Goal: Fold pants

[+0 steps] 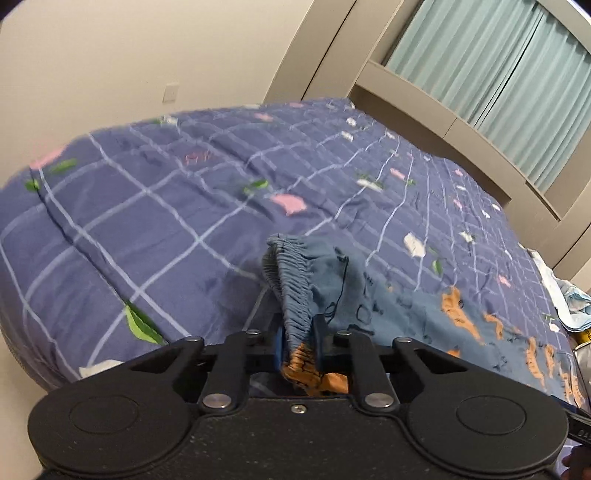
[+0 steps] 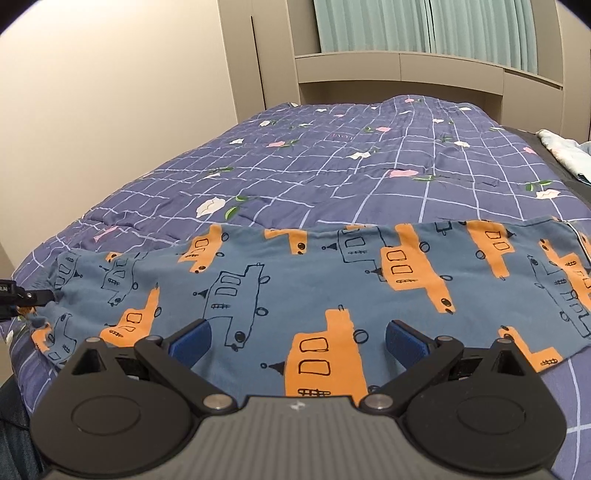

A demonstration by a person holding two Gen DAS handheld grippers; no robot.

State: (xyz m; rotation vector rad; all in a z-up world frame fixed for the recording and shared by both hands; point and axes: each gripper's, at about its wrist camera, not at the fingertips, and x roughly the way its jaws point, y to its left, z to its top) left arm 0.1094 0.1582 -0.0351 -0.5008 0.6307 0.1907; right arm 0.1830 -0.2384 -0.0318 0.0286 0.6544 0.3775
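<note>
Blue pants (image 2: 314,280) printed with orange and outlined trucks lie spread across the near end of the bed. My left gripper (image 1: 300,341) is shut on the gathered elastic waistband (image 1: 291,280) and lifts that end off the quilt; it shows at the left edge of the right wrist view (image 2: 33,295). The rest of the pants (image 1: 461,325) trail to the right. My right gripper (image 2: 297,341) is open, its blue pads (image 2: 190,341) wide apart just above the middle of the pants, holding nothing.
The bed has a purple checked quilt (image 1: 166,206) with flowers. A beige wall is on the left, a headboard shelf (image 2: 399,66) and green curtains (image 2: 424,26) behind. Light blue-white cloth (image 2: 561,147) lies at the bed's right edge.
</note>
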